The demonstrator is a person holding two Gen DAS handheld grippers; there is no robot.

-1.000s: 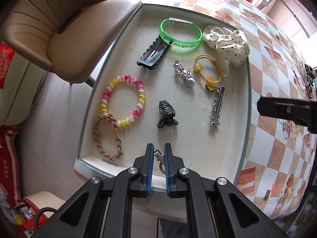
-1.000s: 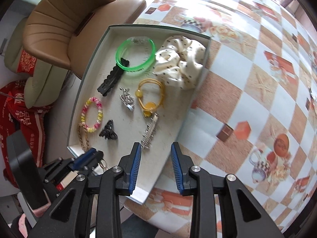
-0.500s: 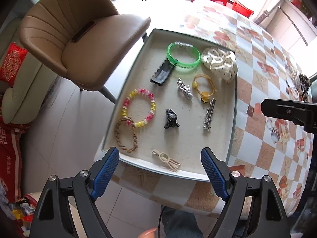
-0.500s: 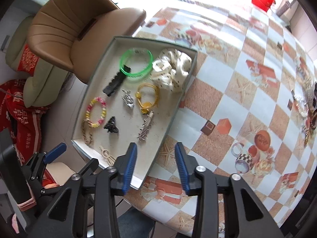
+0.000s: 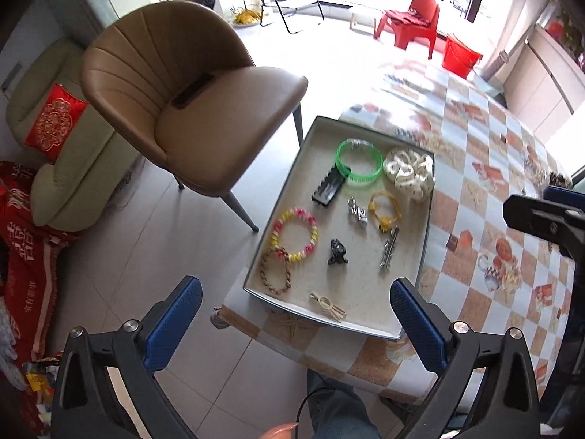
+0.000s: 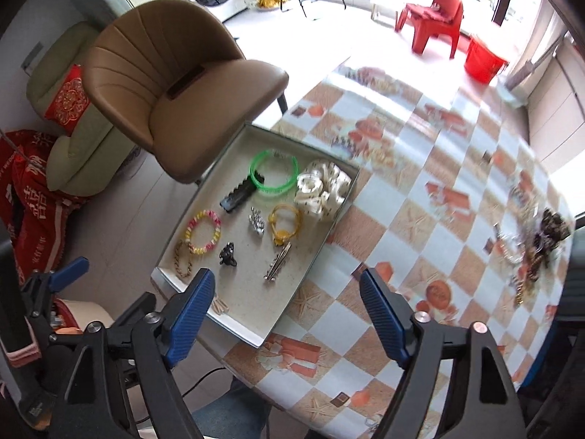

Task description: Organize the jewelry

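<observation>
A shallow grey tray at the table's corner holds a green bangle, a dotted scrunchie, a black comb clip, a yellow hair tie, a silver pin, a black claw clip, a bead bracelet and a braided bracelet. A cream clip lies by the front rim. My left gripper hangs open high above that rim, empty. My right gripper, jaws opening with nothing between them, hovers over the tray's right front corner.
A brown padded chair stands left of the tray, with a green sofa and a red cushion behind it. The checked tablecloth stretches right, where a heap of loose jewelry lies. A person's jeans-clad leg is below.
Both grippers have risen well away from the tray. The left one opened and let go of the cream clip, which now lies by the front rim. The right jaws have widened.
</observation>
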